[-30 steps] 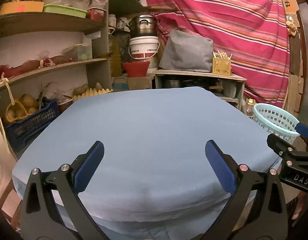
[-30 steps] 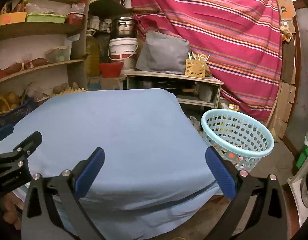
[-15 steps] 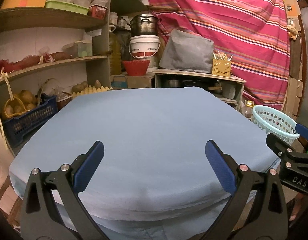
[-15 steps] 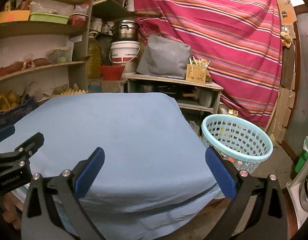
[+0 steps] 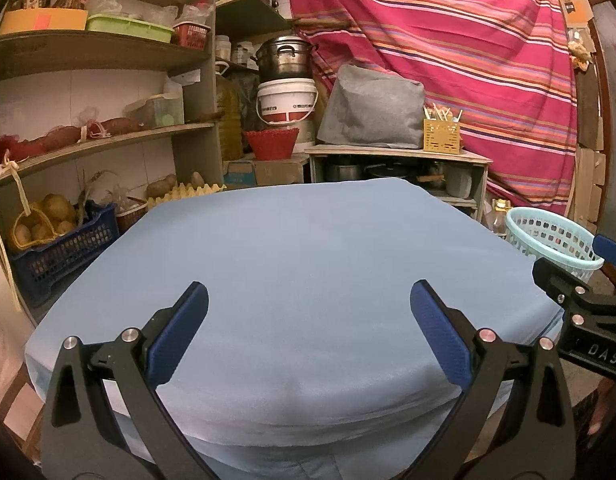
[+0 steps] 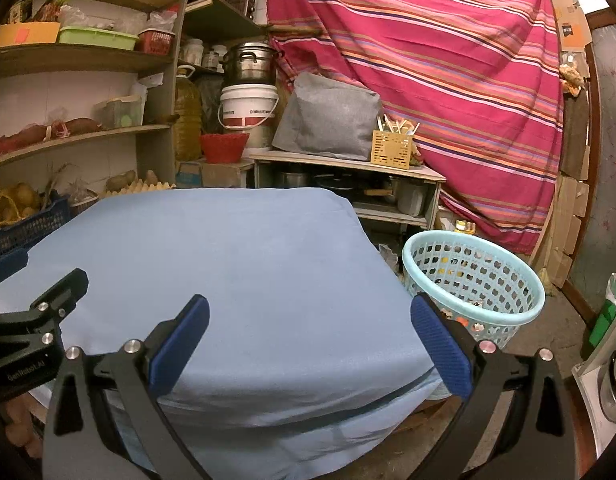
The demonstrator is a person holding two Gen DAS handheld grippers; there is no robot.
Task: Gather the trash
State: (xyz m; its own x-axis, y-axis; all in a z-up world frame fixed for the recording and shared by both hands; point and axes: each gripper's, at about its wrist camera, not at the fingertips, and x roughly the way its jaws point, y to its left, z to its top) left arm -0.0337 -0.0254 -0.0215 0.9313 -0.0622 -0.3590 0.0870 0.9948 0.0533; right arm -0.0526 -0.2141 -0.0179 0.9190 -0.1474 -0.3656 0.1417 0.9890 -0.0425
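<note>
No trash is seen on the blue-covered surface (image 5: 308, 264); scraps lie in the basket (image 6: 473, 280) beside it. Both the left hand-held gripper (image 5: 309, 330) and right hand-held gripper (image 6: 309, 330) are spread, empty. Collection is judged finished.

Ahead of the tool, a grey cover (image 5: 372, 113) and yellow utensil holder (image 5: 441, 135) top a low shelf before striped red cloth (image 5: 459, 40).
</note>
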